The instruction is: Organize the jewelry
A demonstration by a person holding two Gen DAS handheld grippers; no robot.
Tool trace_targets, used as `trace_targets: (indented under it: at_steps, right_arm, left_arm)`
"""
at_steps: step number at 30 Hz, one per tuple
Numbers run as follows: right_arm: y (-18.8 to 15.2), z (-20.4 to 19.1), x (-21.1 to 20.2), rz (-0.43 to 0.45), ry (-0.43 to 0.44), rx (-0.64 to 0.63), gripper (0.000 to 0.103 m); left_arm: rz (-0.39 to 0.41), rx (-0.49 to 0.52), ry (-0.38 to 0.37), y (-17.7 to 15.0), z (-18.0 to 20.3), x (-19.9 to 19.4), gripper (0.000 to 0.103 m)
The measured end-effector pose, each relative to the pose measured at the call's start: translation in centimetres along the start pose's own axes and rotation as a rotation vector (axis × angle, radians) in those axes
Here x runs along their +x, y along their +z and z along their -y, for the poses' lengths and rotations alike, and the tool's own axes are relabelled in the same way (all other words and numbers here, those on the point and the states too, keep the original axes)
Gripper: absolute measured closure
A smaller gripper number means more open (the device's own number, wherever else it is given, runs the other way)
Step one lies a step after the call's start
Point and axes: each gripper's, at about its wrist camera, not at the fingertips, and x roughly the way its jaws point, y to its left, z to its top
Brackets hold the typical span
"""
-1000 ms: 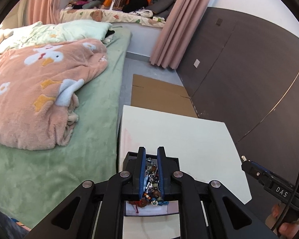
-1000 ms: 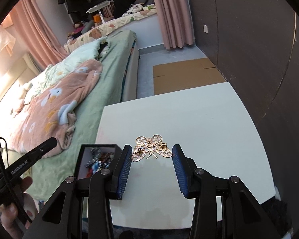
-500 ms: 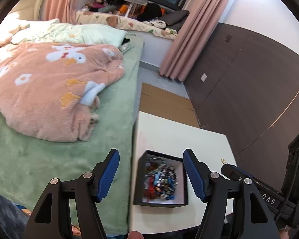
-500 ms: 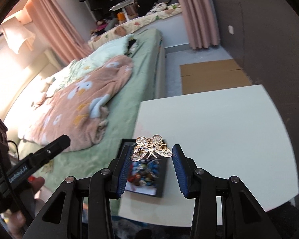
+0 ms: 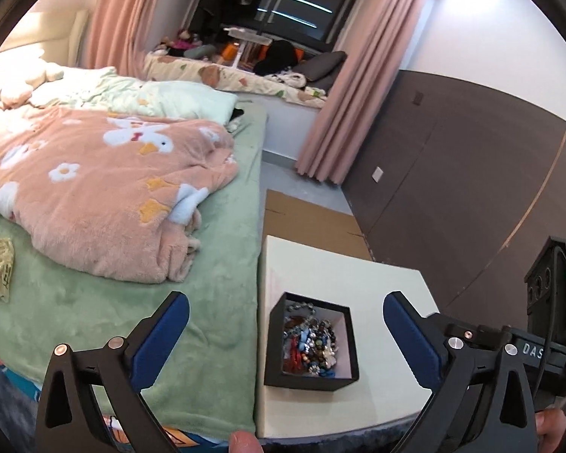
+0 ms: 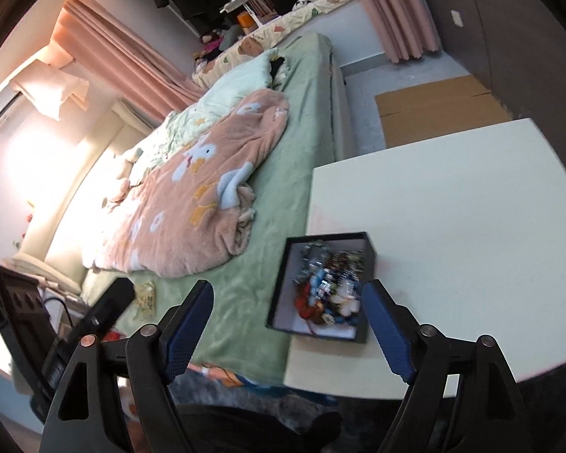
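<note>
On white table | black box held beaded jewelry | left gripper, right gripper both opening, empty | nothing visibly left out.

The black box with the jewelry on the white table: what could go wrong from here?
1. The black box sits at the corner of the white table, beside the bed; a nudge might tip it off.
2. The jewelry lies in one tangled heap; pulling one piece could drag others out.
3. The left gripper and right gripper are both opening, empty, near the box, and could knock it.
</note>
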Motion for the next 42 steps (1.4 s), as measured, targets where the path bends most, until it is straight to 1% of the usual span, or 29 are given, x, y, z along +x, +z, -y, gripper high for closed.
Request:
trace_targets:
  at_steps: [6, 10, 13, 15, 16, 17, 19, 21, 22, 23, 25, 28, 30, 33, 37, 42]
  right_arm:
    - [-2.0, 1.7, -3.6, 0.047, -0.043, 0.002, 0.021]
    - [-2.9, 1.9, -5.7, 0.076, -0.081, -0.022, 0.021]
    - [-3.8, 1.9, -7.0, 0.094, -0.107, -0.062, 0.021]
    - [-4.6, 1.8, -7.4, 0.098, -0.141, -0.102, 0.018]
    - [-4.9, 1.8, -7.4, 0.095, -0.155, -0.115, 0.013]
    - [-5.3, 1.9, -7.4, 0.086, -0.166, -0.127, 0.012]
    - [-6.1, 2.3, -7.2, 0.079, -0.166, -0.134, 0.011]
    - [-6.6, 2.8, -7.4, 0.091, -0.177, -0.135, 0.010]
    - [-6.9, 3.0, -7.4, 0.094, -0.187, -0.136, 0.006]
    - [-7.0, 3.2, -7.5, 0.092, -0.187, -0.132, 0.005]
    - [-7.2, 3.4, -7.8, 0.100, -0.173, -0.124, 0.000]
    - [-7.7, 3.4, -8.2, 0.111, -0.187, -0.126, 0.000]
    - [-8.0, 3.8, -8.2, 0.104, -0.178, -0.107, 0.000]
    - [-8.3, 4.3, -8.4, 0.119, -0.180, -0.063, 0.000]
    - [-8.5, 4.5, -8.6, 0.134, -0.164, -0.046, 0.000]
    - [-8.6, 4.8, -8.8, 0.144, -0.161, -0.025, 0.000]
  left_arm:
    - [-0.036, 0.073, -0.046, -1.2, 1.9, -0.9, 0.000]
    - [-0.018, 0.139, -0.087, -2.3, 3.4, -2.5, 0.000]
    - [-0.009, 0.162, -0.089, -3.1, 4.0, -3.1, 0.000]
    - [-0.018, 0.179, -0.078, -3.8, 4.3, -3.1, 0.000]
    - [-0.030, 0.188, -0.072, -4.1, 4.4, -2.9, 0.000]
    - [-0.036, 0.193, -0.068, -4.3, 4.5, -2.8, 0.000]
    - [-0.043, 0.178, -0.081, -4.7, 4.4, -2.7, 0.000]
    - [-0.028, 0.164, -0.091, -4.8, 4.4, -2.8, 0.000]
    - [-0.026, 0.163, -0.094, -4.8, 4.6, -2.9, 0.000]
    - [-0.029, 0.170, -0.096, -5.0, 4.8, -2.8, 0.000]
    - [-0.045, 0.205, -0.089, -5.4, 5.6, -2.6, 0.000]
    - [-0.046, 0.277, -0.074, -6.2, 7.2, -2.7, 0.000]
    - [-0.041, 0.301, -0.078, -6.7, 7.7, -2.6, 0.000]
    - [-0.041, 0.302, -0.071, -7.1, 8.1, -2.2, 0.000]
    - [-0.079, 0.282, -0.043, -7.1, 7.8, -1.2, 0.000]
    - [-0.089, 0.253, -0.037, -7.1, 7.1, -0.9, 0.000]
